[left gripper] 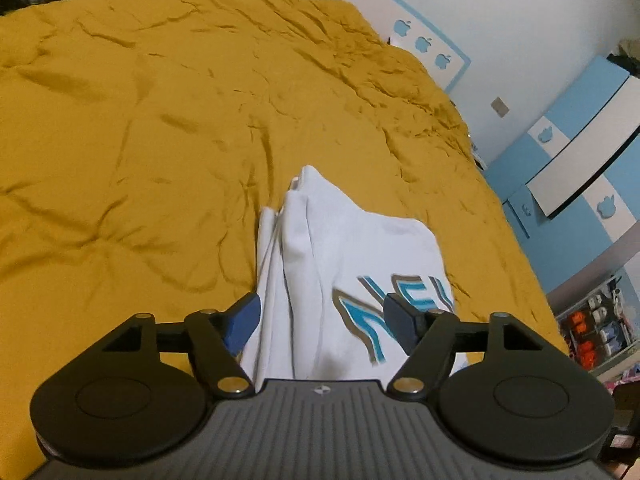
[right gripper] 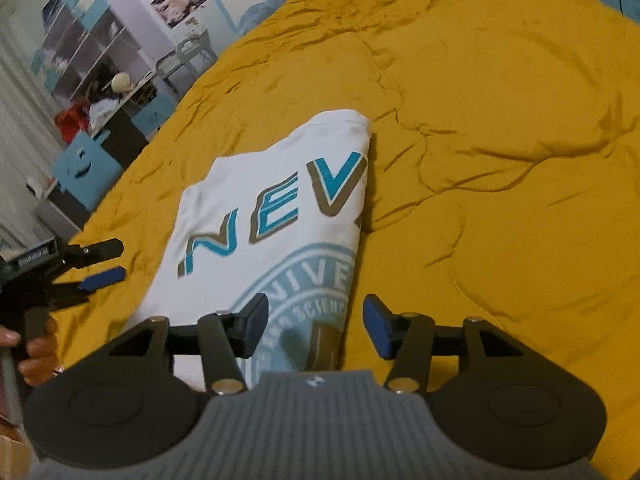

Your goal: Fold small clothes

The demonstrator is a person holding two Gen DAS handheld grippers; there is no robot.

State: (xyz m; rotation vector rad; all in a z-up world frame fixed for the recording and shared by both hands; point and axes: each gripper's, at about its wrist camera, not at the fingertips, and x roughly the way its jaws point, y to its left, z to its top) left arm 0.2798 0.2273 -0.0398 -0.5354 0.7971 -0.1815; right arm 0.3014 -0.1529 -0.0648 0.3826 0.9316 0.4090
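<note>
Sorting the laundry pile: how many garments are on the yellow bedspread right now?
1: a white printed T-shirt, partly folded, lying on the yellow quilted bedspread before both open grippers. Others could lie outside the views.

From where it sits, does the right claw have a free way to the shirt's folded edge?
Probably yes. The right claw is open and straddles the shirt right at that edge, with nothing lying on the cloth there. The left claw is at the opposite side, out of the way.
</note>
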